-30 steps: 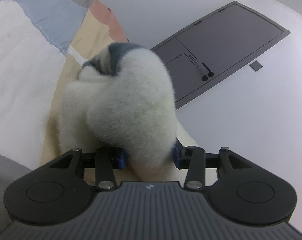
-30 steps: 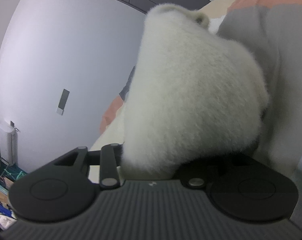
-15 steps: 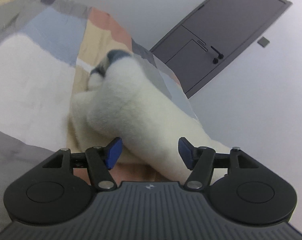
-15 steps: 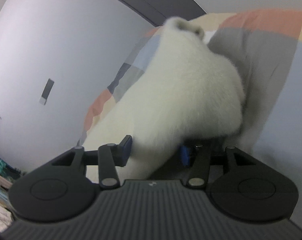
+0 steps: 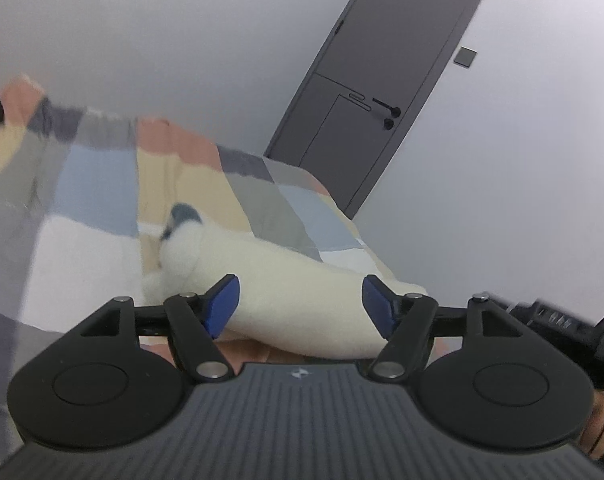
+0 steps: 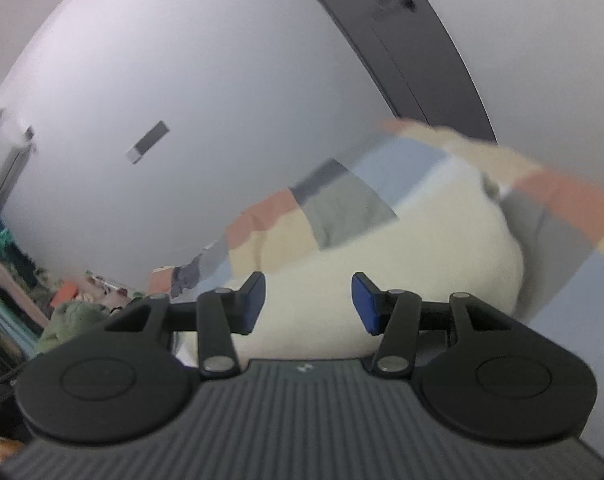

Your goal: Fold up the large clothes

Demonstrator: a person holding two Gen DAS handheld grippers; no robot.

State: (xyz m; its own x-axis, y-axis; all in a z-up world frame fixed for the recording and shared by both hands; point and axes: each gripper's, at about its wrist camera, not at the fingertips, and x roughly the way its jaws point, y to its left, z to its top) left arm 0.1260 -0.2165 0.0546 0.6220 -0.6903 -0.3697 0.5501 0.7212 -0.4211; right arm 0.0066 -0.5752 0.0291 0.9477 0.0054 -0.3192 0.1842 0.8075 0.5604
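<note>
A cream fleece garment (image 5: 286, 280) lies bundled on a patchwork bedspread (image 5: 102, 184), at twelve o'clock from both tongs. Left gripper (image 5: 300, 304) opening, right gripper (image 6: 308, 302) spread: neither pinches it, apparently released.

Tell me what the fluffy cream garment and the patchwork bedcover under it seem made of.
Fluffy cream garment: probably fleece or faux fur; its matte surface has a fuzzy, soft-edged pile. Patchwork bedcover: likely flat woven cotton; smooth, dull colour blocks with no visible pile, though blur limits certainty.
</note>
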